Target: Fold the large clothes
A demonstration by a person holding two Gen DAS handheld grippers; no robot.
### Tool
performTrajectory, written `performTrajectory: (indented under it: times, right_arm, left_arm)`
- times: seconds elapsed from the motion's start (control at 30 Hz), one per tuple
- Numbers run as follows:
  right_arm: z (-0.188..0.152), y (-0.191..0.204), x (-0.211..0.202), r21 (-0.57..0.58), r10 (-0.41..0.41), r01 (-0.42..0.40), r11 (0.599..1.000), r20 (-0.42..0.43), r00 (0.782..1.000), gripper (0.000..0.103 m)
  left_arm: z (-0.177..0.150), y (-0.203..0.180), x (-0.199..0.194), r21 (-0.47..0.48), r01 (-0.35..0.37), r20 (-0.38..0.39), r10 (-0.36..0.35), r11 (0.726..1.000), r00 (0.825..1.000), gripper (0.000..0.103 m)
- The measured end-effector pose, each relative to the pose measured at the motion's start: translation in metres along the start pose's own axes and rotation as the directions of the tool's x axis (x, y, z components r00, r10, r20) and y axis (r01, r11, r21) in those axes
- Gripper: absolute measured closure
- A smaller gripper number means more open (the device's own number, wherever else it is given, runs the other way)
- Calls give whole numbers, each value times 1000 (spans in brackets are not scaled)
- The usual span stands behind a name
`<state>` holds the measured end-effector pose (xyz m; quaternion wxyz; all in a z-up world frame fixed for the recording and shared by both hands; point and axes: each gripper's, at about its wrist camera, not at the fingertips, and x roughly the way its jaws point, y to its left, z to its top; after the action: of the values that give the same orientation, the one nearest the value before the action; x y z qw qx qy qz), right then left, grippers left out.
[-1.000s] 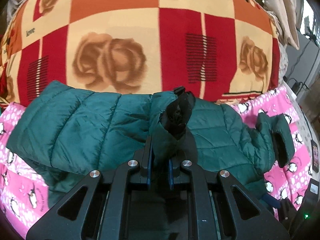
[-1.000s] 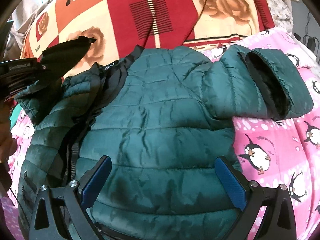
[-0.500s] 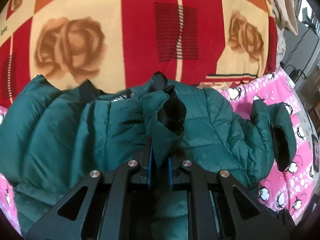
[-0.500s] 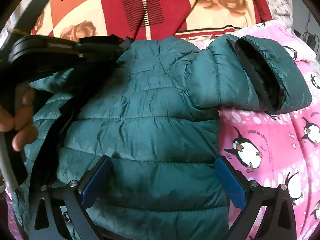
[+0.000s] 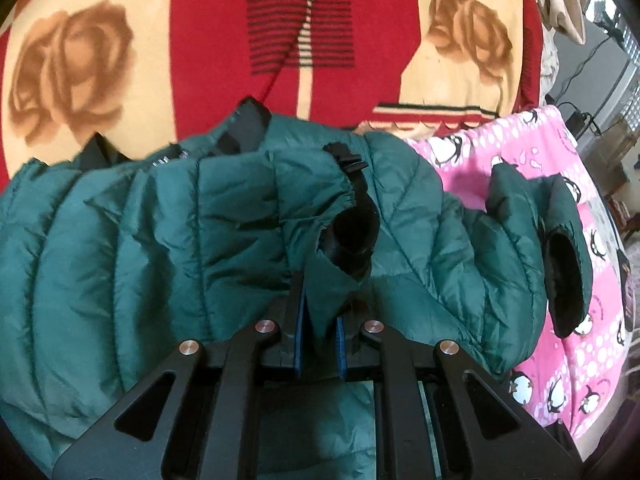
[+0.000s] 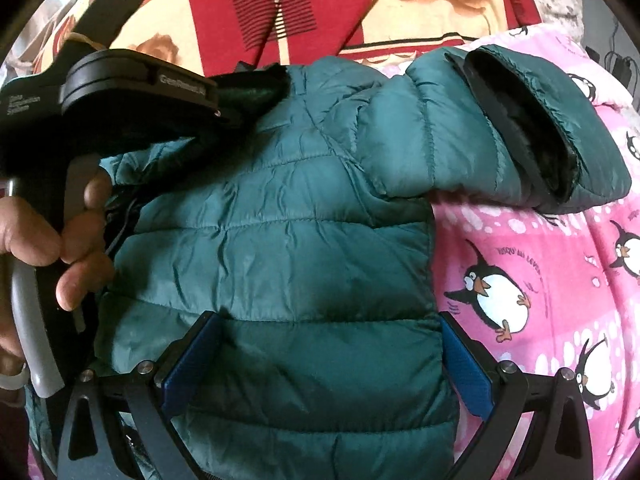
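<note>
Now the green puffer jacket (image 6: 288,240) lies spread on the pink penguin sheet (image 6: 560,280), its collar end toward the red rose blanket (image 5: 240,40). Over the jacket's chest, the left gripper (image 5: 318,320) is clenched on one sleeve's cuff (image 5: 344,236), with a hand (image 6: 60,240) on its handle. Above the jacket's lower half, the right gripper (image 6: 326,360) hangs with jaws spread wide, grasping nothing. The other sleeve (image 6: 520,128) lies across the sheet beside the jacket.

Quilted jacket (image 6: 280,240) of faintly glossy cloth; fuzzy matt blanket (image 5: 200,40); soft printed sheet (image 6: 540,300).
</note>
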<state>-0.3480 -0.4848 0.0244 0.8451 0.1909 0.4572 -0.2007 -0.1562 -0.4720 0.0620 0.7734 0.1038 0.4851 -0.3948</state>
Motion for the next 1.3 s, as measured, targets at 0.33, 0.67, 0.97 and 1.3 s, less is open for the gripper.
performTrajectory:
  times: [0.33,0.67,0.97,1.3]
  right_arm:
    - [0,-1,5,2,-2,2,1000,15,1000,0]
    - [-2,1,-9,23,-6,5,1000,49,999,0]
    - [22,6,-10,102,13,-17,995,34,999,0]
    - [28,27,-35,3,14,-14,1000,-33,999,0]
  left_arm:
    - [-4,13,-24,-90,170,-6,-171,981,985,35]
    - [-18,71,-98,-51,-58,116,63,997,991,35]
    - [-31,157,-124,-146,-175,119,193,974,974,35]
    - [-47,214,-122,-217,-203,106,230,955,967,35]
